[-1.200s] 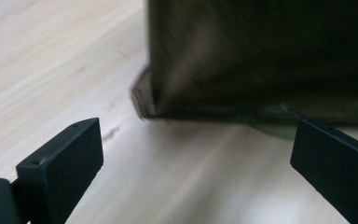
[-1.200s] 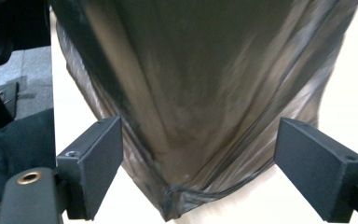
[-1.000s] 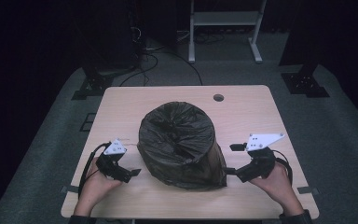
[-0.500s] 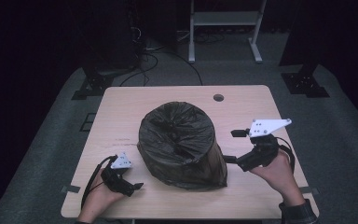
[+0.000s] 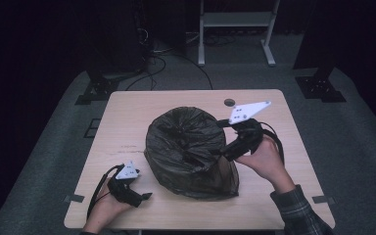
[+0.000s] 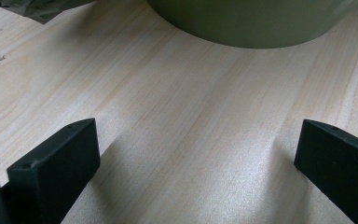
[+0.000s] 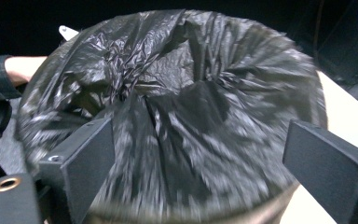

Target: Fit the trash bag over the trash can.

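- Table (image 5: 127, 112): light wood; a round bin lined with a black bin bag (image 5: 188, 147) stands near its middle, slightly toward the person.
- Change: a second ago both grippers flanked the bin low at its sides. Now the right gripper (image 5: 223, 139) has risen and swung in over the bag's right rim, while the left gripper (image 5: 146, 197) has pulled back toward the near left edge.
- Reading: work probably shifts to the right hand, likely to take hold of the plastic at the rim.
- Right gripper view: bag (image 7: 177, 107) fills the space ahead; jaws spread wide, nothing held, crumpled film between and beyond them.
- Left gripper view: jaws wide apart over bare wood; bin's green wall (image 6: 251, 23) ahead, well apart.
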`<act>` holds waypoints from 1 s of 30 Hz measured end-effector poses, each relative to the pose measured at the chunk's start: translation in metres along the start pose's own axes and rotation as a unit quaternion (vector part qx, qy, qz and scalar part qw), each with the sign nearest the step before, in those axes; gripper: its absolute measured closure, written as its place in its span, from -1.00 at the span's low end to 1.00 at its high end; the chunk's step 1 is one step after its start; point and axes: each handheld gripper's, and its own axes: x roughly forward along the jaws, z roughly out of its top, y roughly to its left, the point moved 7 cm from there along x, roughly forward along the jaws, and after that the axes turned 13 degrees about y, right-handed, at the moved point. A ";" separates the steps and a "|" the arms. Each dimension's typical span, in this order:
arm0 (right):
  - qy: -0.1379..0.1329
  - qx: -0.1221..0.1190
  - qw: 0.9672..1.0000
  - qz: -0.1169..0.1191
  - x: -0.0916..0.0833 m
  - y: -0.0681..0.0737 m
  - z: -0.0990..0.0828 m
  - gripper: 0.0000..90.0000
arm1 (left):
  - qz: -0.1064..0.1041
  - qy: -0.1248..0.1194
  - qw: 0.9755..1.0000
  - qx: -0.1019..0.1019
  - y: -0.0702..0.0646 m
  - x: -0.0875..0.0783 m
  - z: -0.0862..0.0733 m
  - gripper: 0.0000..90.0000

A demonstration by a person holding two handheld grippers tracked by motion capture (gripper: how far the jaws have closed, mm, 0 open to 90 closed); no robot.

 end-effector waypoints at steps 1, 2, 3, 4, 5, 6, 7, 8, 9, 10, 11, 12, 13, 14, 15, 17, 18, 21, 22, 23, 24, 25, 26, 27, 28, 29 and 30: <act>0.004 -0.001 1.000 0.002 0.004 0.000 0.003 -0.82 | 0.000 0.000 1.000 0.000 0.000 0.000 0.000 -1.00; 0.010 -0.004 1.000 0.005 0.009 0.000 0.006 -0.82 | 0.000 -0.001 1.000 0.000 0.000 0.000 0.000 -1.00; 0.018 -0.007 1.000 0.009 0.015 0.000 0.009 -0.82 | 0.000 -0.002 1.000 0.000 0.000 0.000 0.000 -1.00; 0.028 -0.009 0.999 0.012 0.021 0.000 0.011 -0.82 | -0.001 -0.002 1.000 0.000 0.000 0.000 0.000 -1.00; 0.038 -0.012 0.999 0.012 0.026 0.000 0.014 -0.82 | 0.000 -0.003 1.000 0.001 0.000 0.001 0.000 -1.00; 0.049 -0.014 0.999 0.017 0.032 0.000 0.015 -0.82 | -0.001 -0.004 1.000 0.001 -0.001 0.001 0.001 -1.00; 0.064 -0.019 0.998 0.019 0.039 0.000 0.017 -0.82 | -0.001 -0.004 1.000 0.001 -0.001 0.001 0.001 -1.00; 0.071 -0.022 0.997 0.006 0.041 -0.001 0.018 -0.82 | -0.001 -0.006 1.000 0.001 -0.001 0.001 0.001 -1.00; 0.079 -0.023 0.997 0.000 0.043 -0.002 0.019 -0.82 | -0.001 -0.007 1.000 0.001 -0.001 0.001 0.001 -1.00; 0.080 -0.023 0.996 0.003 0.044 -0.002 0.021 -0.82 | -0.001 -0.008 1.000 -0.001 -0.001 0.001 0.001 -1.00; 0.078 -0.027 0.997 0.005 0.044 -0.002 0.023 -0.82 | -0.001 -0.009 1.000 0.000 -0.001 0.002 0.002 -1.00; 0.080 -0.030 0.996 0.007 0.045 -0.001 0.025 -0.82 | -0.001 -0.009 1.000 0.000 -0.001 0.002 0.002 -1.00; 0.086 -0.034 0.996 0.009 0.047 0.000 0.026 -0.82 | -0.001 -0.009 1.000 0.000 -0.001 0.002 0.002 -1.00; 0.095 -0.038 0.995 0.008 0.050 0.002 0.026 -0.82 | -0.001 -0.009 1.000 0.000 -0.001 0.002 0.002 -1.00; 0.105 -0.045 0.993 0.006 0.053 0.003 0.026 -0.82 | -0.001 -0.009 1.000 0.000 -0.001 0.002 0.002 -1.00; 0.124 -0.051 0.991 0.013 0.059 0.006 0.026 -0.82 | -0.001 -0.009 1.000 0.000 -0.001 0.002 0.002 -1.00; 0.131 -0.054 0.990 0.011 0.062 0.007 0.026 -0.82 | -0.001 -0.009 1.000 0.000 -0.001 0.002 0.002 -1.00; 0.150 -0.052 0.987 0.021 0.069 0.009 0.026 -0.82 | -0.001 -0.009 1.000 0.000 -0.001 0.002 0.002 -1.00; 0.156 -0.051 0.986 0.025 0.071 0.009 0.026 -0.82 | -0.001 -0.009 1.000 0.001 -0.001 0.002 0.002 -1.00; 0.164 -0.050 0.985 0.030 0.073 0.010 0.025 -0.82 | -0.001 -0.009 1.000 0.001 -0.001 0.002 0.002 -1.00; 0.170 -0.049 0.984 0.035 0.075 0.010 0.025 -0.82 | -0.001 -0.009 1.000 0.001 -0.001 0.002 0.002 -1.00; 0.178 -0.049 0.982 0.041 0.077 0.011 0.025 -0.82 | -0.001 -0.009 1.000 0.001 -0.001 0.002 0.002 -1.00; 0.194 -0.048 0.979 0.041 0.080 0.010 0.024 -0.82 | -0.001 -0.009 1.000 0.001 -0.001 0.002 0.002 -1.00; 0.202 -0.045 0.978 0.039 0.081 0.010 0.024 -0.82 | -0.001 -0.009 1.000 0.001 -0.001 0.002 0.002 -1.00; 0.213 -0.043 0.975 0.038 0.083 0.010 0.023 -0.82 | -0.002 -0.009 1.000 0.001 -0.001 0.002 0.002 -1.00; 0.222 -0.044 0.973 0.036 0.084 0.010 0.022 -0.78 | -0.002 -0.009 1.000 0.001 -0.001 0.002 0.002 -1.00; 0.228 -0.043 0.972 0.038 0.084 0.011 0.022 -0.74 | -0.002 -0.010 1.000 0.001 -0.002 0.002 0.002 -1.00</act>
